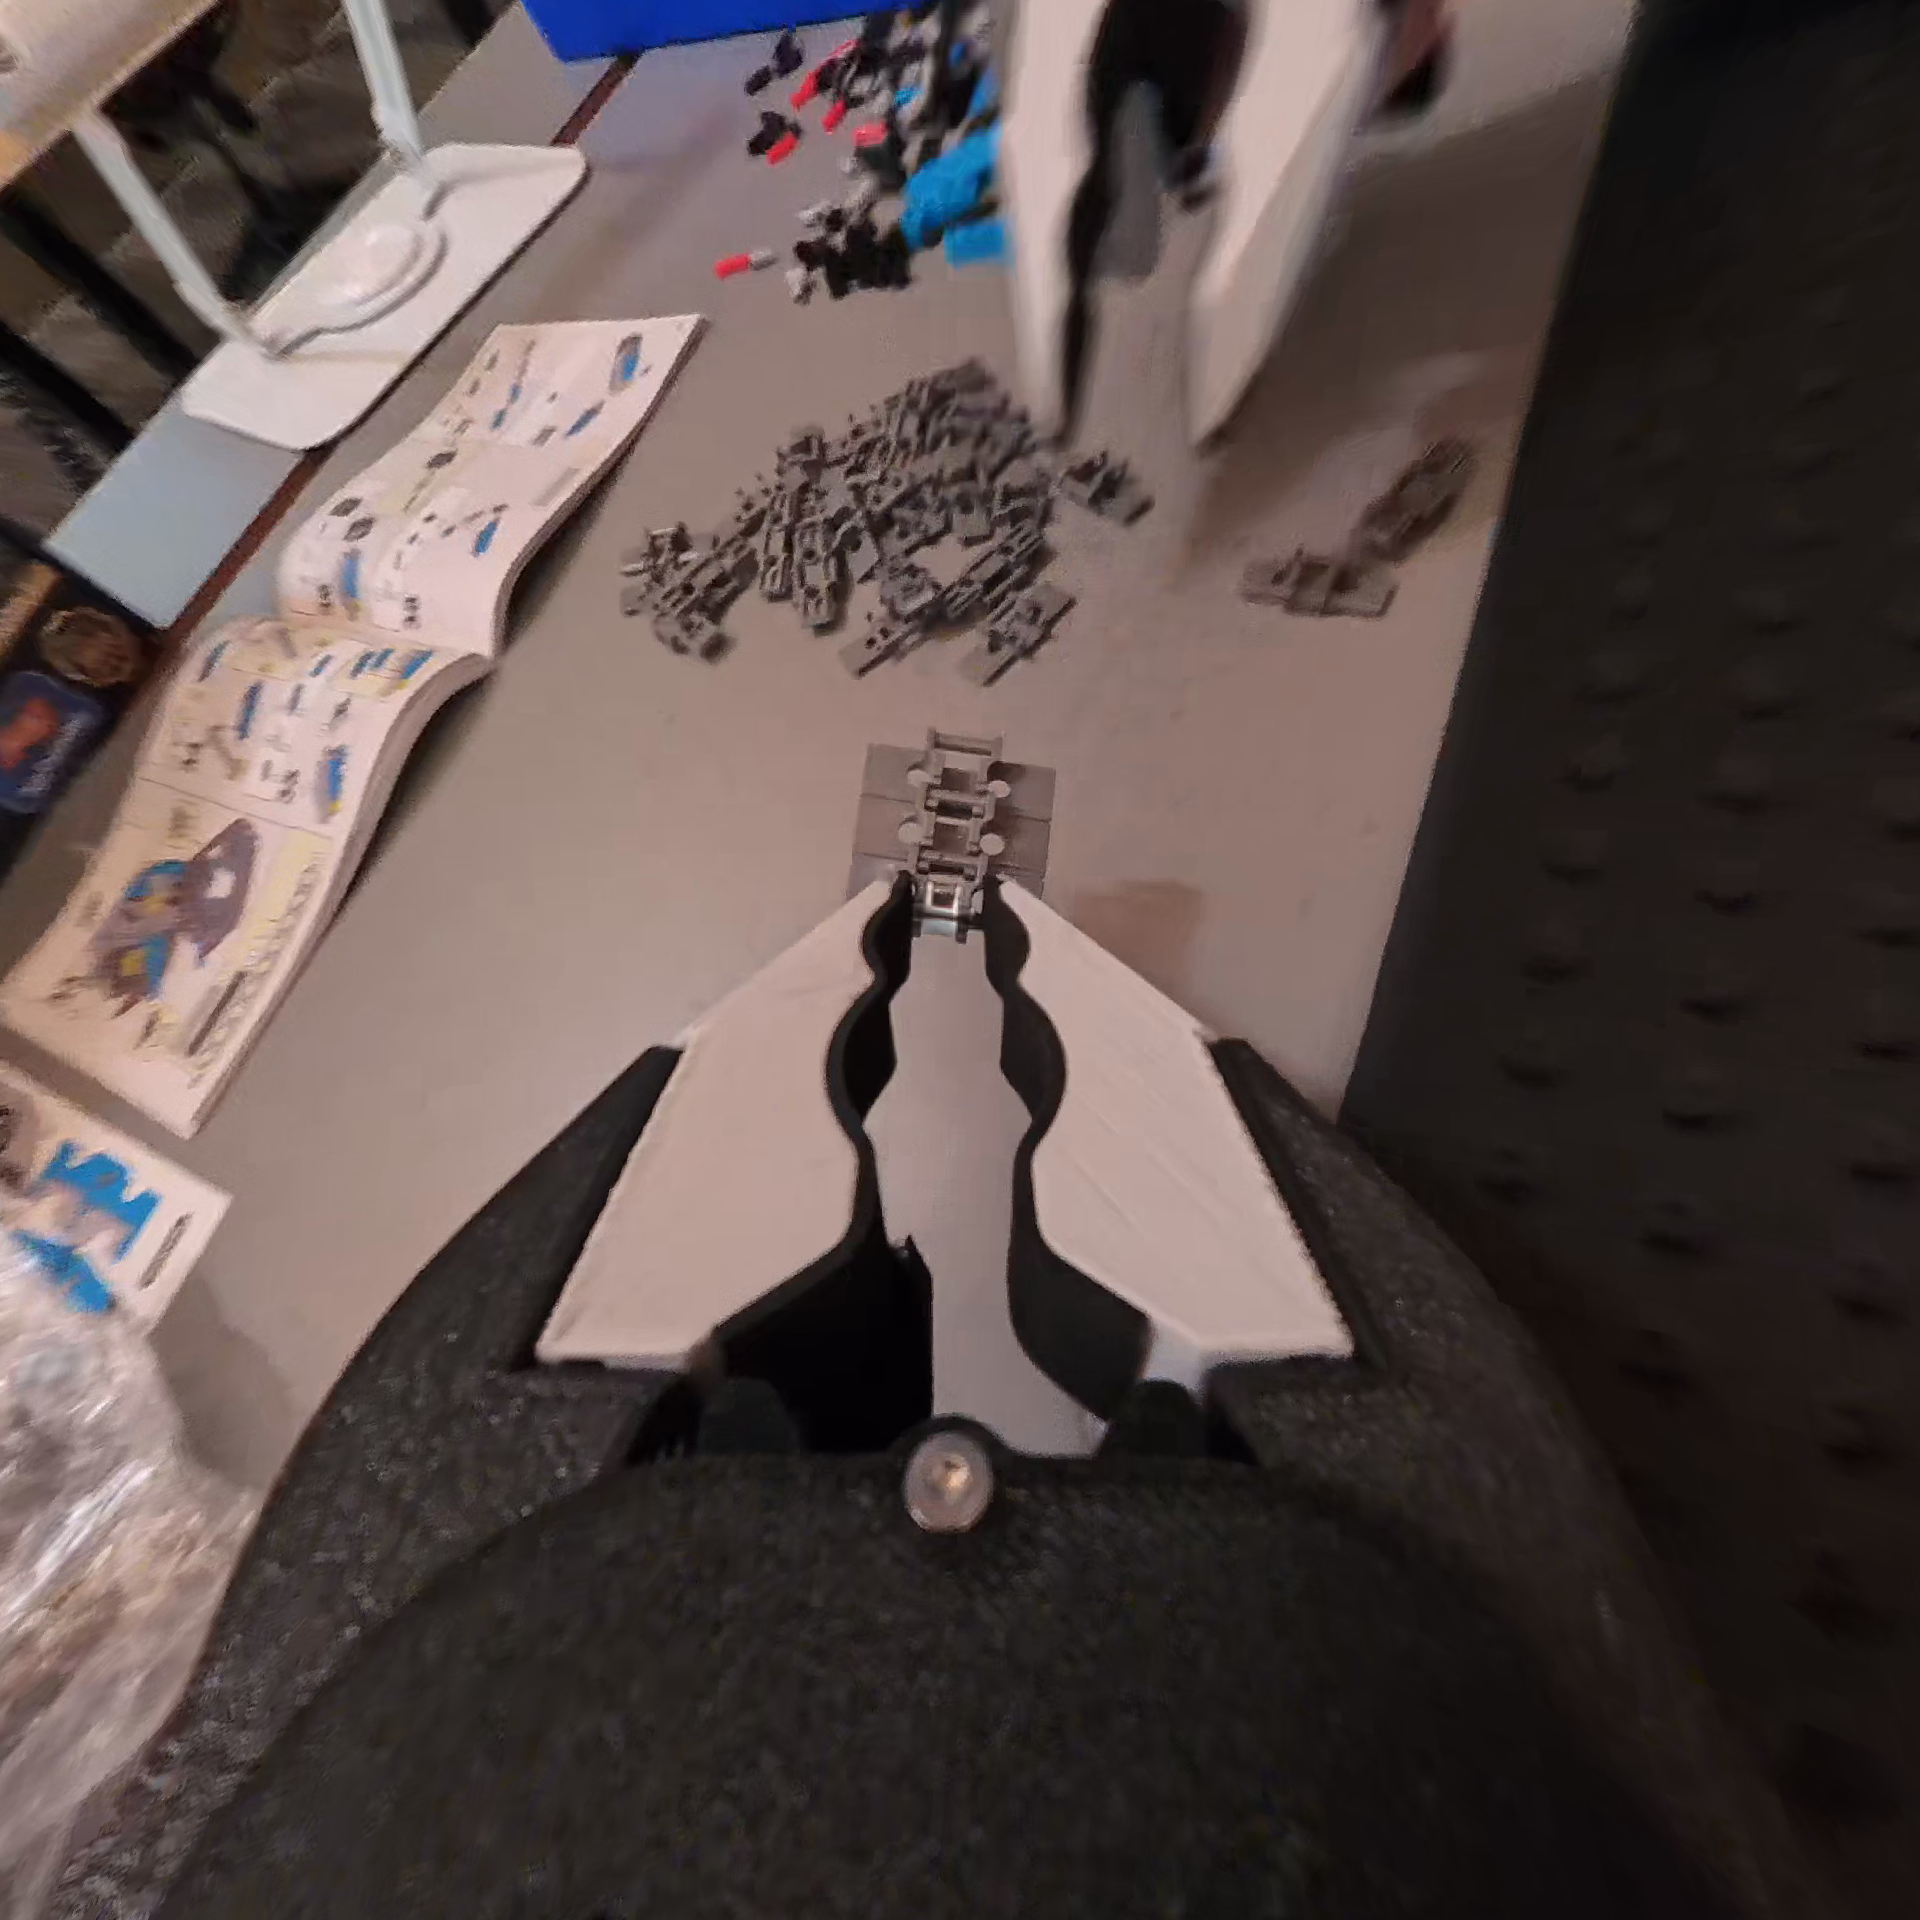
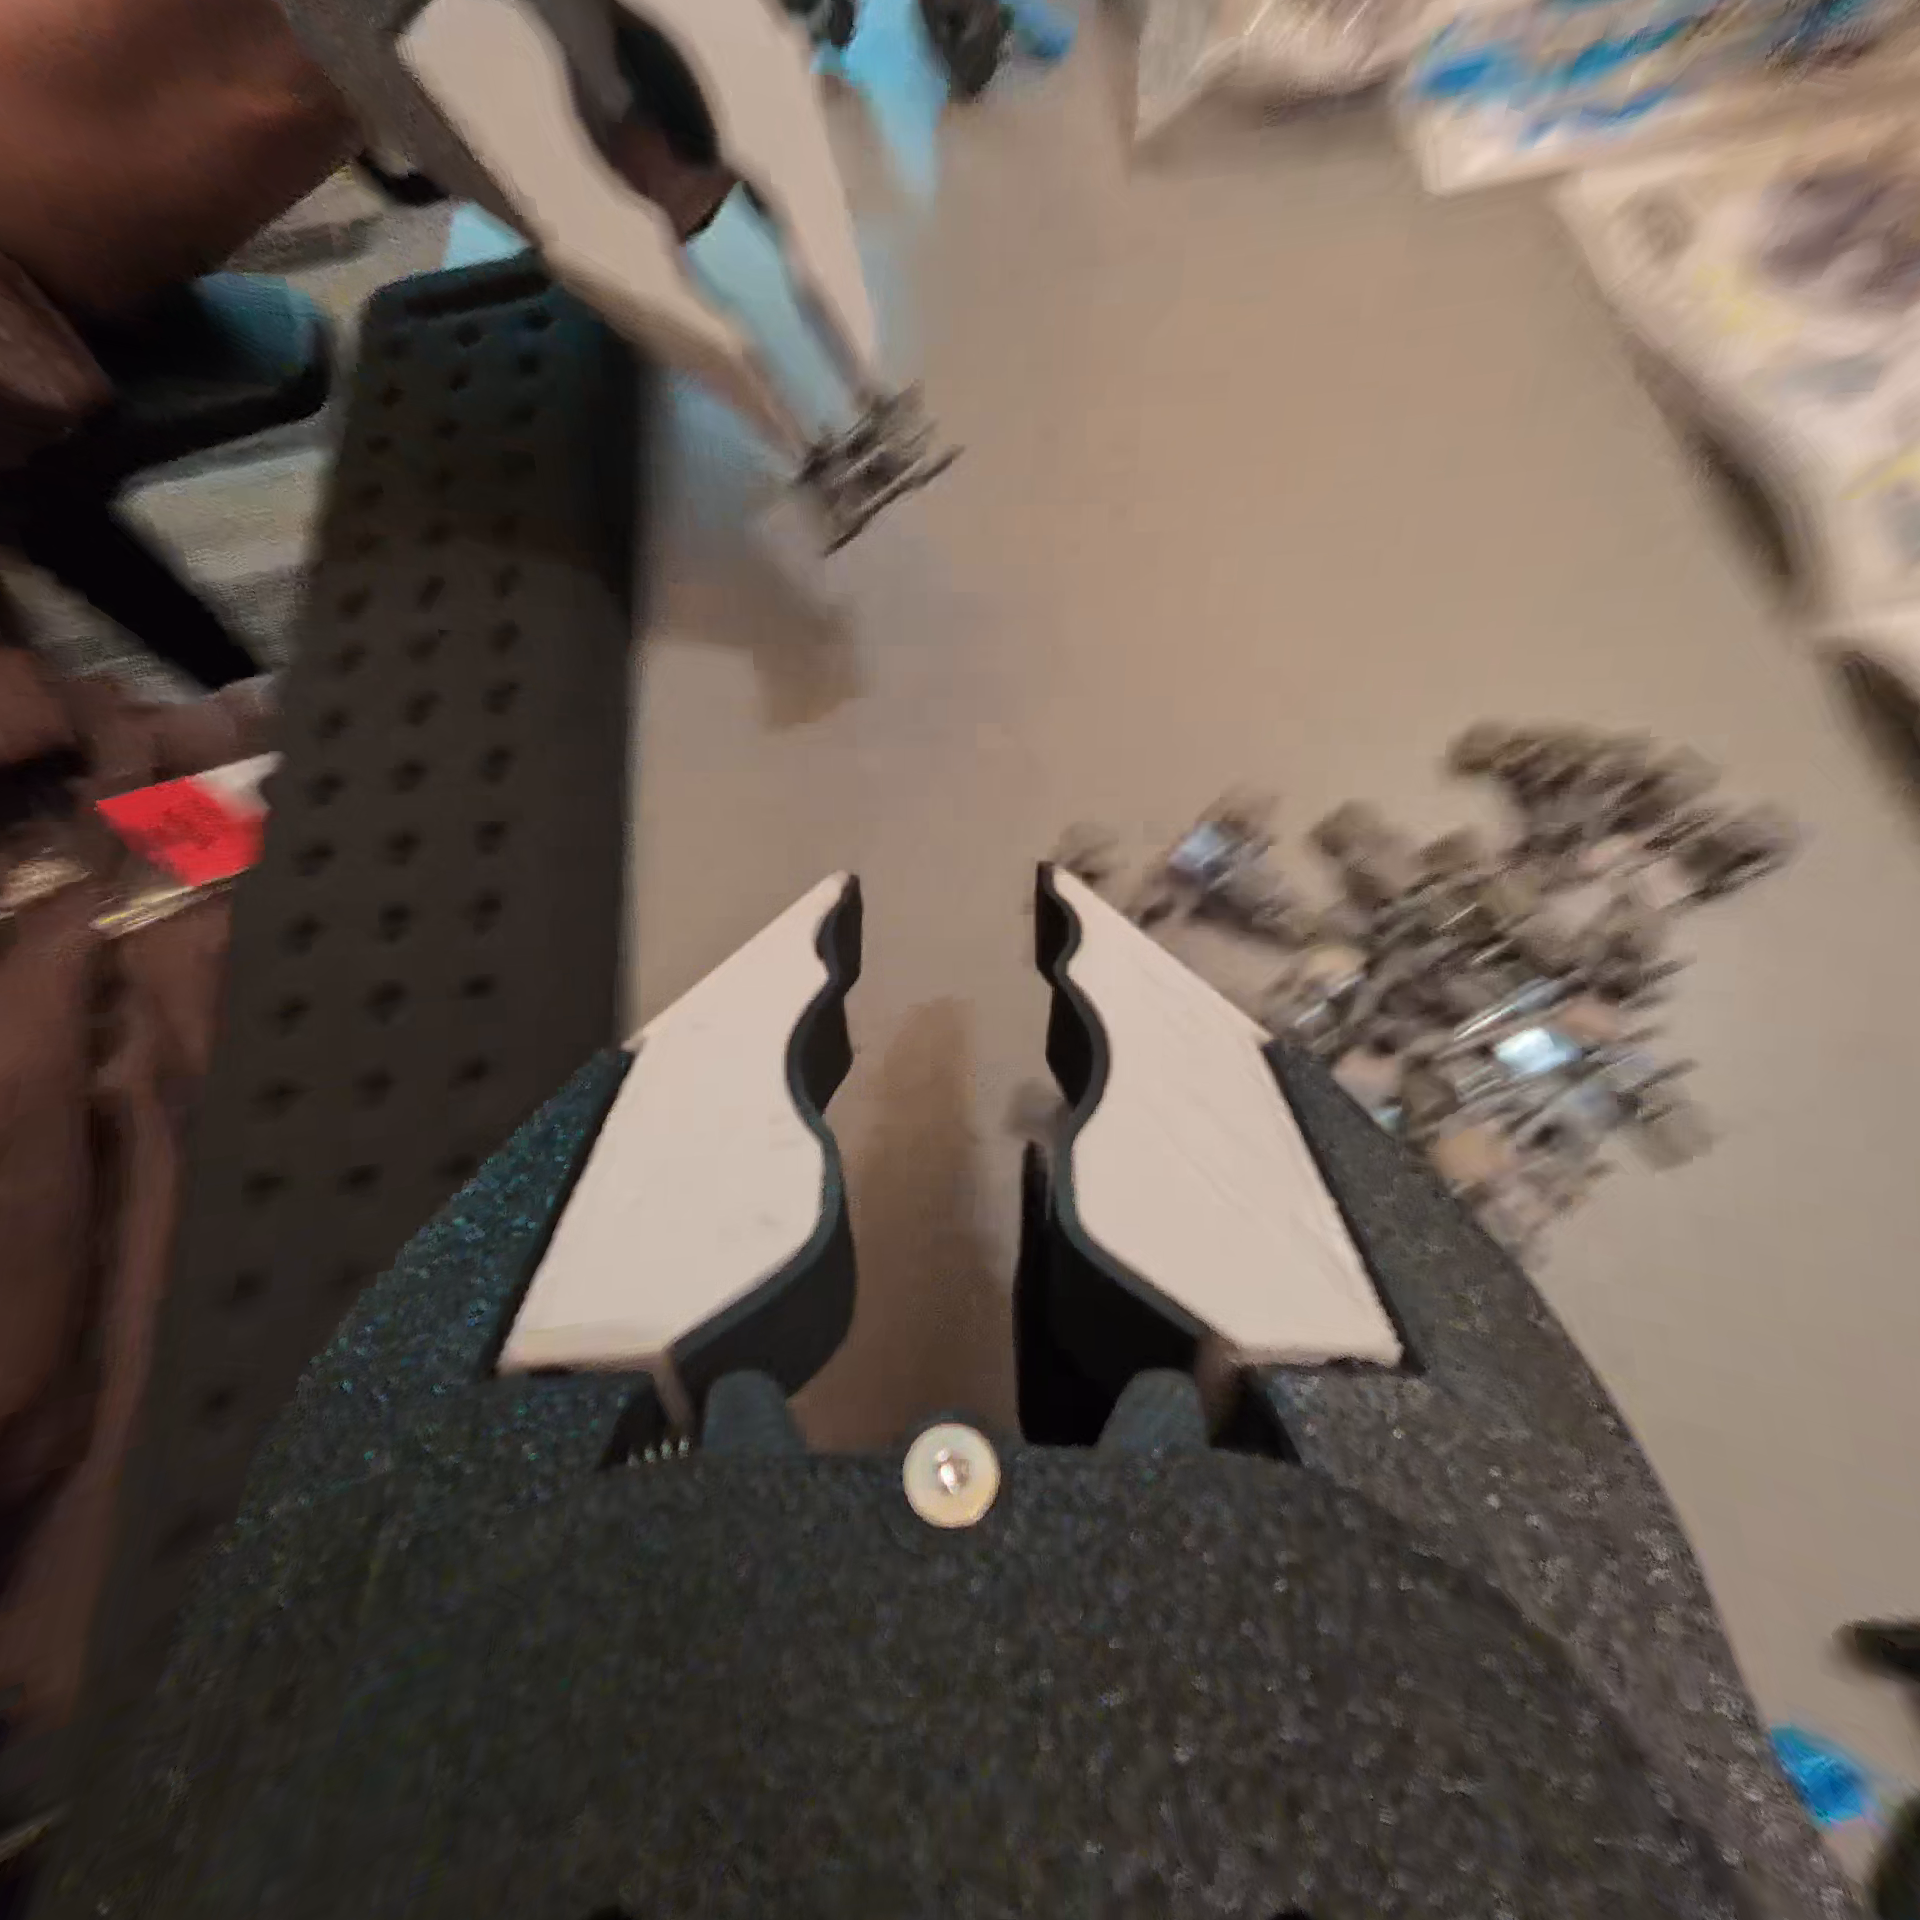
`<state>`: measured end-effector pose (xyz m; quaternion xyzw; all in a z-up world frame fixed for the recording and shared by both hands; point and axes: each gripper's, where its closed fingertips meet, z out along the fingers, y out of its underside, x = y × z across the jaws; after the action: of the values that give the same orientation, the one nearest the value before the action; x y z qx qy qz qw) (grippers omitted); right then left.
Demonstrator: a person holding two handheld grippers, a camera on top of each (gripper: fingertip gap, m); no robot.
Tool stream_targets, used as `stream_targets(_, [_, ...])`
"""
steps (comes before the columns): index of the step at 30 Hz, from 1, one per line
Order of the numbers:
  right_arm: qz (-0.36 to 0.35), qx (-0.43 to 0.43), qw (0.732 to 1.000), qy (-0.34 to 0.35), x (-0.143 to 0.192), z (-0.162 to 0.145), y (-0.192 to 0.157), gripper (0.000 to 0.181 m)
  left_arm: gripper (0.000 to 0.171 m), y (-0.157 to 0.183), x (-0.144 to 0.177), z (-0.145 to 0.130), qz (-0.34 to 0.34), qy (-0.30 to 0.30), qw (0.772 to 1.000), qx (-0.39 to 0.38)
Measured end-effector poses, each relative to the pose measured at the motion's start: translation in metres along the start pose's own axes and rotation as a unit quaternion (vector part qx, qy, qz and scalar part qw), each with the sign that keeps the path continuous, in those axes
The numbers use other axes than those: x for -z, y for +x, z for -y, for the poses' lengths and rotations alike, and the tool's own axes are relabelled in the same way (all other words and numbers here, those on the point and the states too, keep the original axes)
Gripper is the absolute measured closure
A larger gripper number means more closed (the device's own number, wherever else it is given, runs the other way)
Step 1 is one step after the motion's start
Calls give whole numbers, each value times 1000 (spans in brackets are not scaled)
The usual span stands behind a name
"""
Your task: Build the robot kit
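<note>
Left wrist view, going L to R. Far lower left: 1 crinkly clear plastic bag (image 1: 73, 1475), then 1 loose printed sheet (image 1: 99, 1221) w/ blue shapes. Above it, 1 open instruction booklet (image 1: 343, 686) lies flat on the grey bench (image 1: 582, 987). Upper left: 1 white stand base (image 1: 384, 270) w/ a slim post. Centre: 1 big pile of grey bricks (image 1: 883, 530); above it, at the frame's top, 1 mixed pile of black, red and blue bricks (image 1: 883, 177), blurred, so no piece count. Right of the grey pile: 1 small grey sub-assembly (image 1: 1361, 551), blurred. Far right edge: 1 dark perforated panel (image 1: 1704, 831).

Left tongs (image 1: 943, 902): nearly closed, tips pinching the near end of 1 grey track strip (image 1: 954, 821). About 3 links visible; it sticks straight out from the tips at frame centre, above the bench.

Right tongs (image 1: 1132, 416) show at upper right of that view, blurred, pointing down just above the grey pile.

Right wrist view, L to R: a person's arm at the left edge, 1 red and white tag (image 2: 192, 826), the same perforated panel (image 2: 447, 727), the other tongs at top centre w/ the strip in their tips. Right tongs (image 2: 948, 904) sit at centre: moderately apart, nothing between the tips, only bare bench there. The grey brick pile (image 2: 1475, 997) lies just right of the right tip; contact can't be told in the blur.
</note>
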<state>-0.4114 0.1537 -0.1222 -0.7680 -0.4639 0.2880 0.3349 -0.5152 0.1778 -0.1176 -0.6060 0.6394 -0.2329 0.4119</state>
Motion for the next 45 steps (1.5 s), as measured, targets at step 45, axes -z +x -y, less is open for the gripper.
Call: stream_targets(45, [241, -346, 860, 289, 4, 61, -34, 164, 159, 30, -6, 55, 102, 142, 981, -80])
